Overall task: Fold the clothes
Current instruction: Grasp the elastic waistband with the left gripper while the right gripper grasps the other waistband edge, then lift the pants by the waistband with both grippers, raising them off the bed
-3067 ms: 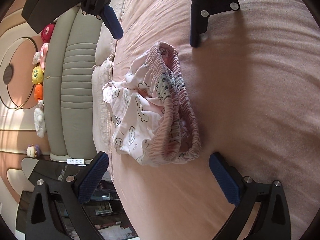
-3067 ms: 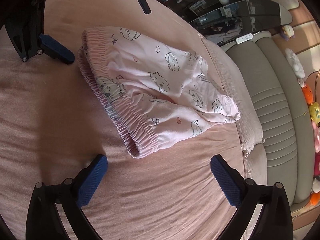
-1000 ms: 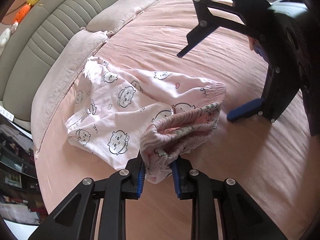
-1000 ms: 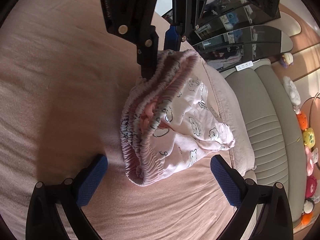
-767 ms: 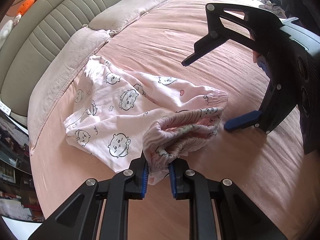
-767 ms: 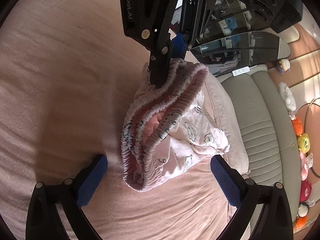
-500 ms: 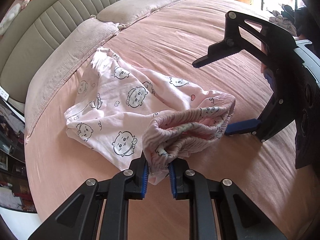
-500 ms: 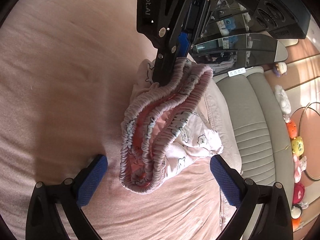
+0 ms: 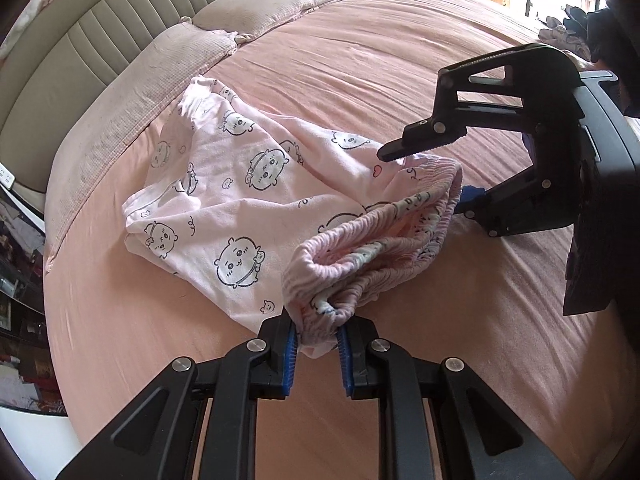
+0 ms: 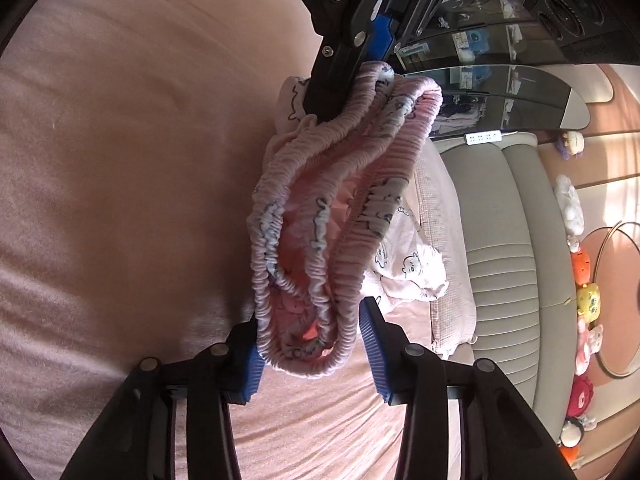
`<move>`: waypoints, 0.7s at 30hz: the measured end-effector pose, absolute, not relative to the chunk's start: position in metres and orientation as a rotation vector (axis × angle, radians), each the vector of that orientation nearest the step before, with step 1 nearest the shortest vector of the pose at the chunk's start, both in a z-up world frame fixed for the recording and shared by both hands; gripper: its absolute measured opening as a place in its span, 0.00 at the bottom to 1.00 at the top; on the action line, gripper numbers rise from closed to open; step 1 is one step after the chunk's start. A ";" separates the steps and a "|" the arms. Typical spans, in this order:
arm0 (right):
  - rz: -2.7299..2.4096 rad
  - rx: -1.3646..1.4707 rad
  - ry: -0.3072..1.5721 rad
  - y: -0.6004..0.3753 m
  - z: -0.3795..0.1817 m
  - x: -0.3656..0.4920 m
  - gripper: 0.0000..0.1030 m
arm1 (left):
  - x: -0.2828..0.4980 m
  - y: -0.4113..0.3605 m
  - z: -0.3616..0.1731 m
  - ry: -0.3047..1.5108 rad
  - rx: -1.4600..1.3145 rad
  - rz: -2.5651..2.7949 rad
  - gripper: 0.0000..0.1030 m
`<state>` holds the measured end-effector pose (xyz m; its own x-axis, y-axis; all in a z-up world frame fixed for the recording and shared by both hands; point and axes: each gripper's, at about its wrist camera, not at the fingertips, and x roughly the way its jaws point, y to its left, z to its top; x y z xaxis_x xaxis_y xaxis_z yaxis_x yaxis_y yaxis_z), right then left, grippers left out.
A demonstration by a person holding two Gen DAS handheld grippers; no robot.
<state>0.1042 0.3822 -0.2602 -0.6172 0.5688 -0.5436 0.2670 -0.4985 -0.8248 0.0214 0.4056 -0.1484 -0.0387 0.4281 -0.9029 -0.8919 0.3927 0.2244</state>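
Observation:
Pink shorts printed with cartoon faces lie on a pink bed sheet, legs toward the pillows. My left gripper is shut on one end of the gathered waistband and holds it a little off the sheet. At the waistband's other end is my right gripper. In the right wrist view, the right gripper is closing its jaws with the bunched waistband between them, and both blue pads touch the cloth. The left gripper pinches the far end at the top of that view.
Two pinkish pillows lie against a padded grey headboard. Several plush toys line the wall beyond it. A dark glass shelf and a white power strip sit by the bed's edge.
The right jaws have gone from wide apart to narrow around the waistband's end. The left gripper keeps its grip and has rolled slightly, and the waistband hangs higher between both grippers.

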 end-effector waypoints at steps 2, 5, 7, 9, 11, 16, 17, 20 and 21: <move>2.227 -1.265 -1.449 0.383 -0.259 0.104 0.39 | 0.022 0.405 -0.150 1.168 -0.517 1.140 0.15; 2.231 -1.283 -1.444 0.383 -0.259 0.104 0.38 | 0.022 0.405 -0.151 1.161 -0.529 1.144 0.15; 2.235 -1.297 -1.440 0.383 -0.259 0.104 0.34 | 0.022 0.405 -0.152 1.156 -0.537 1.146 0.15; 2.239 -1.311 -1.435 0.382 -0.259 0.104 0.24 | 0.023 0.403 -0.153 1.151 -0.541 1.144 0.15; 2.243 -1.325 -1.431 0.382 -0.259 0.104 0.20 | 0.024 0.402 -0.153 1.147 -0.545 1.141 0.15; 2.274 -1.366 -1.379 0.385 -0.255 0.104 0.19 | 0.037 0.394 -0.164 1.187 -0.521 1.101 0.15; 2.276 -1.383 -1.365 0.386 -0.253 0.104 0.19 | 0.039 0.392 -0.166 1.191 -0.520 1.091 0.15; 2.299 -1.416 -1.330 0.389 -0.246 0.105 0.19 | 0.039 0.386 -0.165 1.171 -0.552 1.072 0.15; 2.305 -1.427 -1.323 0.390 -0.244 0.107 0.19 | 0.040 0.384 -0.165 1.171 -0.553 1.067 0.15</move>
<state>0.1067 0.3897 -0.2442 -0.5466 0.5084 -0.6654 0.3181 -0.6090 -0.7266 0.0395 0.3842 -0.1646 0.0130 0.3776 -0.9259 -0.8867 0.4324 0.1639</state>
